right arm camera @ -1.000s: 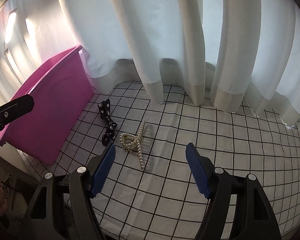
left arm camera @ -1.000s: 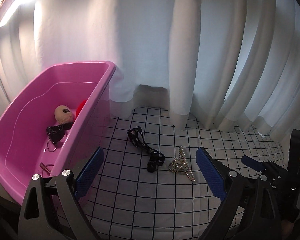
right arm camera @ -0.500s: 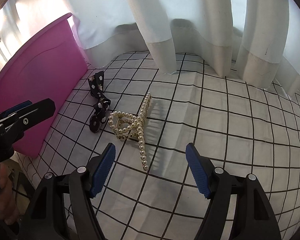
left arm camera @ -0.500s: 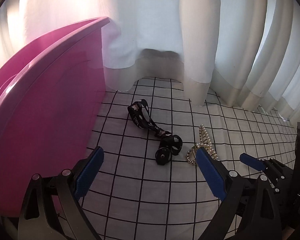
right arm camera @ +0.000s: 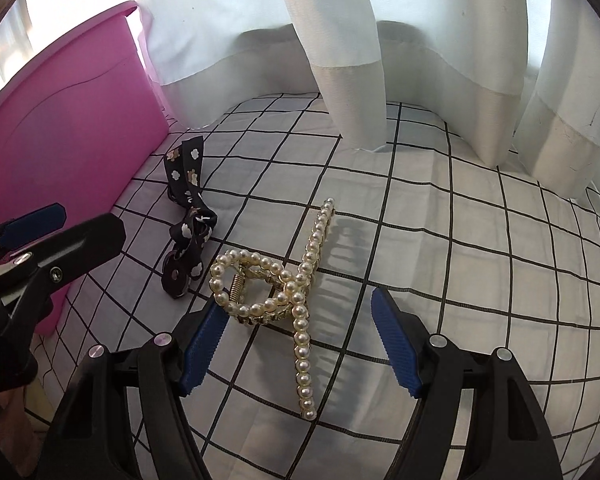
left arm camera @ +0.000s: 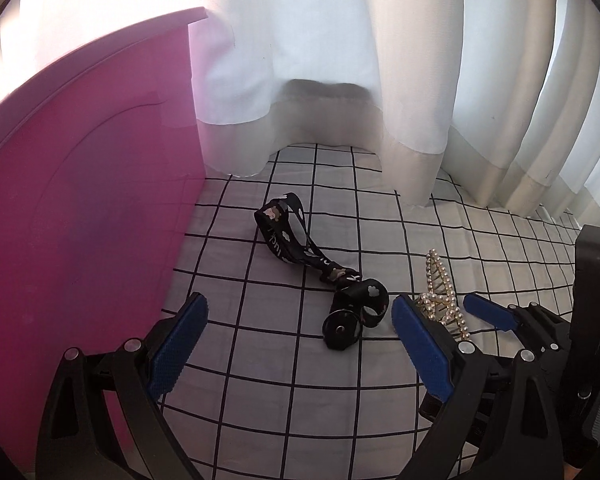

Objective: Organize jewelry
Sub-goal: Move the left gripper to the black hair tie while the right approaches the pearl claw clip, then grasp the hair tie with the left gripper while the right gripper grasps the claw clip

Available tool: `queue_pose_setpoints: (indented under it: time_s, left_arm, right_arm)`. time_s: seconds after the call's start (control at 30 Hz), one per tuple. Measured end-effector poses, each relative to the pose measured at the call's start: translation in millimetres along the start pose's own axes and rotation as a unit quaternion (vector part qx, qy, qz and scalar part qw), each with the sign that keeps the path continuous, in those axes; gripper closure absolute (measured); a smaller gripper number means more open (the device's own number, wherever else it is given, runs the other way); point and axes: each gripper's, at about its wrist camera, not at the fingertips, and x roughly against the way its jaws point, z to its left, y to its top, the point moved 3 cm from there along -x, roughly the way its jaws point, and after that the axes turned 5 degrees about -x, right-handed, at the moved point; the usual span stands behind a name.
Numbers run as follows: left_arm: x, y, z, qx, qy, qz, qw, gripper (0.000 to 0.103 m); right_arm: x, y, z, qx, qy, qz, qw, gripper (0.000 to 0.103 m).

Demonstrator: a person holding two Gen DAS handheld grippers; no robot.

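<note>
A pearl hair claw clip (right arm camera: pixel 284 292) lies on the checked cloth between the blue pads of my right gripper (right arm camera: pixel 300 340), which is open low over it. The clip also shows in the left wrist view (left arm camera: pixel 444 292). A black patterned strap with a round snap (left arm camera: pixel 324 276) lies just ahead of my left gripper (left arm camera: pixel 296 344), which is open and empty. The strap also shows in the right wrist view (right arm camera: pixel 188 220). The pink tub (left arm camera: pixel 80 200) stands at the left, its inside hidden.
The white cloth with a black grid (right arm camera: pixel 480 260) covers the table. White curtains (left arm camera: pixel 380 80) hang down to it along the back. The right gripper shows at the right edge of the left wrist view (left arm camera: pixel 532 328).
Both grippers have moved down and forward. The right one has closed in around the pearl clip, the left one toward the strap. The tub's inside has passed out of view.
</note>
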Motion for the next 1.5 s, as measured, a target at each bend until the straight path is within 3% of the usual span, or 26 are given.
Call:
queue_pose_setpoints:
  time_s: [0.6, 1.1, 1.27, 1.4, 1.5]
  left_arm:
    - [-55, -2, -9, 0.016, 0.000, 0.028, 0.9995, 0.011]
    - [-70, -18, -24, -0.004, -0.001, 0.043, 0.9991, 0.012]
    - [-61, -20, -32, -0.022, -0.010, 0.022, 0.9995, 0.033]
    - [-54, -16, -38, -0.032, -0.021, 0.014, 0.9991, 0.070]
    - [-51, -12, -35, -0.025, -0.027, 0.021, 0.9991, 0.076]
  right_arm:
    - [-12, 19, -33, 0.006, -0.045, -0.029, 0.999, 0.034]
    - [-13, 21, -49, 0.007, -0.064, -0.037, 0.997, 0.034]
    - [-13, 19, -45, 0.001, -0.063, -0.034, 0.997, 0.036]
    - [-10, 16, -48, -0.012, -0.059, -0.033, 0.998, 0.038]
    - [-4, 13, -54, -0.023, -0.052, -0.033, 0.998, 0.038]
